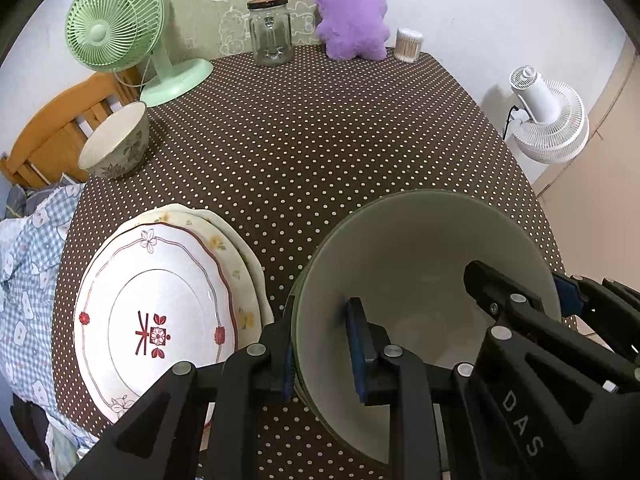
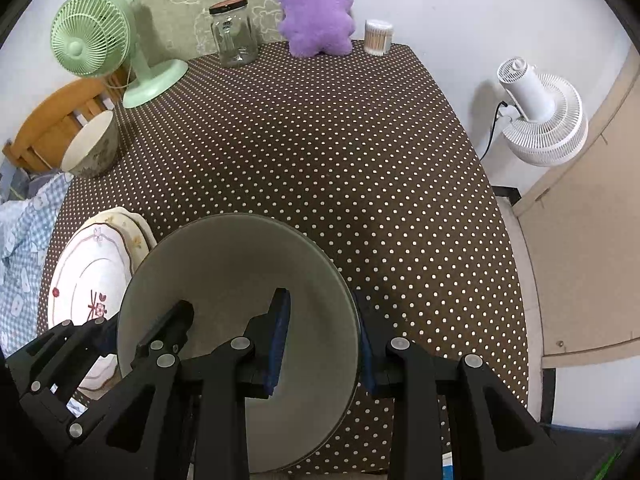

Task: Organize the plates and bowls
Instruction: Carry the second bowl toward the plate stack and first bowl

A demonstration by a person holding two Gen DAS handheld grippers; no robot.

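Note:
A large grey-green bowl point(image 1: 420, 264) point(image 2: 224, 268) hangs tilted above the near part of the dotted table point(image 1: 320, 140), held from both sides. My left gripper point(image 1: 320, 344) is shut on its left rim, one pad inside and one outside. My right gripper point(image 2: 324, 340) is shut on its right rim the same way. To the left lies a stack of flowered plates point(image 1: 160, 300) point(image 2: 88, 280). A small patterned bowl point(image 1: 116, 144) point(image 2: 90, 148) stands at the table's left edge.
Along the back stand a green fan point(image 1: 120, 32), a glass jar point(image 1: 270, 30), a purple plush toy point(image 1: 352, 20) and a cotton-swab box point(image 1: 409, 44). A white fan point(image 1: 548, 120) stands on the floor beyond the right edge. A wooden chair point(image 1: 52, 128) and checked cloth point(image 1: 28, 280) are at left.

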